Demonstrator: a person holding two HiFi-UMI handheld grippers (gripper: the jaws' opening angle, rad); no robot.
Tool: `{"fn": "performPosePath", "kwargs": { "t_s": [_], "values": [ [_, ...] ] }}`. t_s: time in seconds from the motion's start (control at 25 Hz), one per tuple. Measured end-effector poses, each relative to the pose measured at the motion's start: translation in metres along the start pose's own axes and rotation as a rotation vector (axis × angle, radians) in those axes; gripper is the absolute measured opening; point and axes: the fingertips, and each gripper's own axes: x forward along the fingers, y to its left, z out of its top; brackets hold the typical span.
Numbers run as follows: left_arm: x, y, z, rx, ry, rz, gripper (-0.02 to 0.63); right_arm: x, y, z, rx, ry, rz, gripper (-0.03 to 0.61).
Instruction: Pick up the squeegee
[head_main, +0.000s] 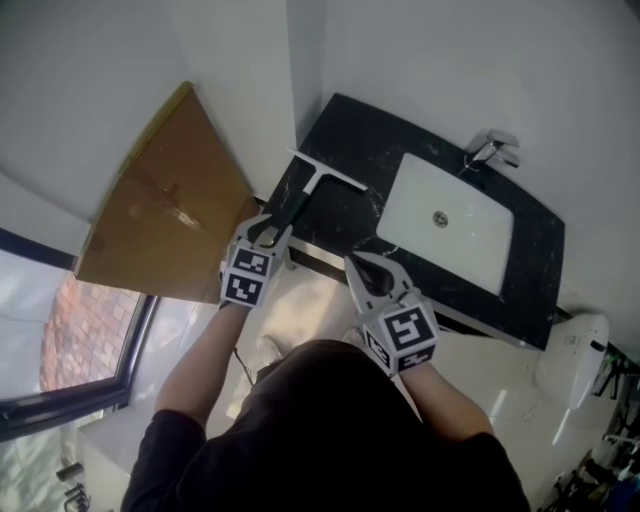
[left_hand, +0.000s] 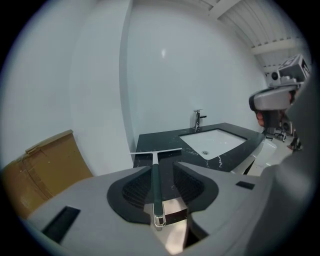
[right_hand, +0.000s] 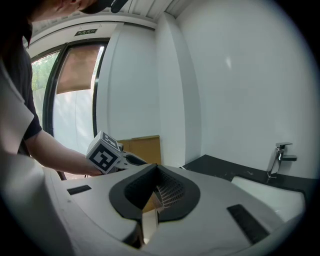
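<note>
Countertop, squeegee handle toward left gripper

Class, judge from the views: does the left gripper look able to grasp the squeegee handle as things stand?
Probably yes: the squeegee handle lies between the left gripper's open jaws, with nothing in the way.

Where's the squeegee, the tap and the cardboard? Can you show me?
Squeegee (head_main: 305, 198): head view, on its handle.
Tap (head_main: 490, 148): head view, on its metal spout.
Cardboard (head_main: 165, 205): head view, on the middle of its brown face.
</note>
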Motion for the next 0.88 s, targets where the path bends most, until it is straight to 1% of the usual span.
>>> {"fn": "performPosePath", "kwargs": {
  "t_s": [0.08,0.12,0.24,0.32,0.68,0.88],
  "values": [
    [0.009,-0.001,0.001,0.005,0.009,-0.003,0.145,0.001,-0.005,-0.001,0.003,0.003,-0.007,0.009],
    [0.014,-0.001,0.001,0.009,0.014,-0.004,0.16,0.0,-0.006,-0.001,0.006,0.007,-0.013,0.009],
    [0.026,0.0,0.001,0.019,0.028,-0.004,0.164,0.002,-0.009,-0.001,0.014,0.005,-0.009,0.009],
    [0.035,0.001,0.0,0.019,0.039,-0.005,0.173,0.002,-0.012,-0.001,0.03,0.016,-0.017,0.009],
    [0.073,0.004,-0.009,0.016,0.095,-0.02,0.206,0.009,-0.028,-0.007,0.032,0.028,-0.022,0.009],
    [0.095,0.006,-0.013,0.013,0.126,-0.032,0.206,0.01,-0.036,-0.009,0.053,0.047,-0.041,0.009]
  ]
}}
